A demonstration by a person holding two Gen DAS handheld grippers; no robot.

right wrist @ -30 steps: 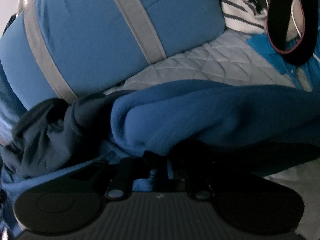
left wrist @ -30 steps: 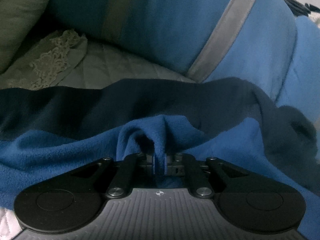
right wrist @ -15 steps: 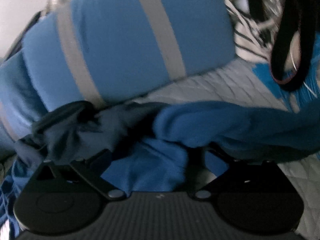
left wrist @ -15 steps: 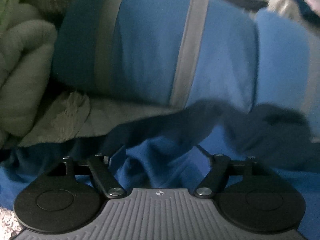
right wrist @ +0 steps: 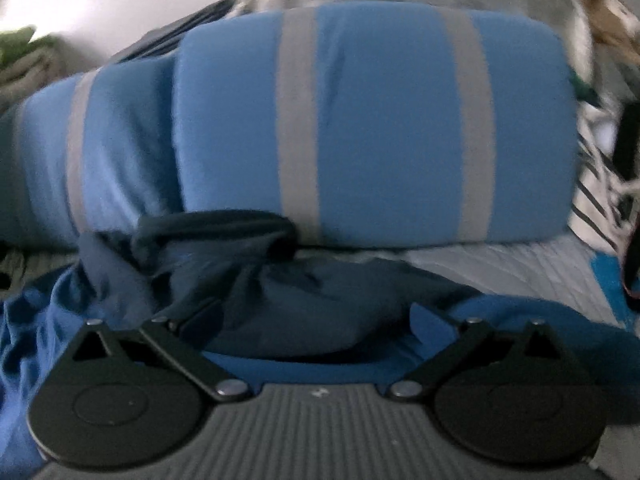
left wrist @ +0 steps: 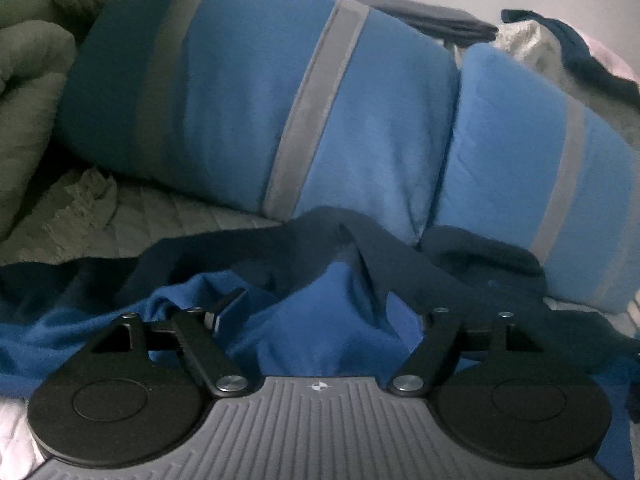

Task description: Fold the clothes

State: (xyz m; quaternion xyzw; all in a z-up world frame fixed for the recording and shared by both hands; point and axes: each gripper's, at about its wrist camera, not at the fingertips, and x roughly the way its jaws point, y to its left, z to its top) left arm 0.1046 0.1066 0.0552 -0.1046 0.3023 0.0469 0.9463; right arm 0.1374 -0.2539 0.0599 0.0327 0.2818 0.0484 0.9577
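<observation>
While spread wide over a crumpled blue and navy garment (left wrist: 320, 320) on the quilted bed (left wrist: 172, 216), left gripper (left wrist: 320, 316) and right gripper (right wrist: 308, 324) gaping, clasping nothing. Just behind the garment, touching it: two blue pillows (right wrist: 380, 120) with grey stripes.

I work on a bed in a home bedroom. A pale quilted bedspread (left wrist: 180, 216) covers the mattress, and two blue pillows with grey stripes (right wrist: 372, 120) lie side by side across it. Rumpled green bedding (left wrist: 28, 92) sits at my left, a striped cloth (right wrist: 596, 184) at my right, and a plain white wall (right wrist: 120, 4) rises behind.
</observation>
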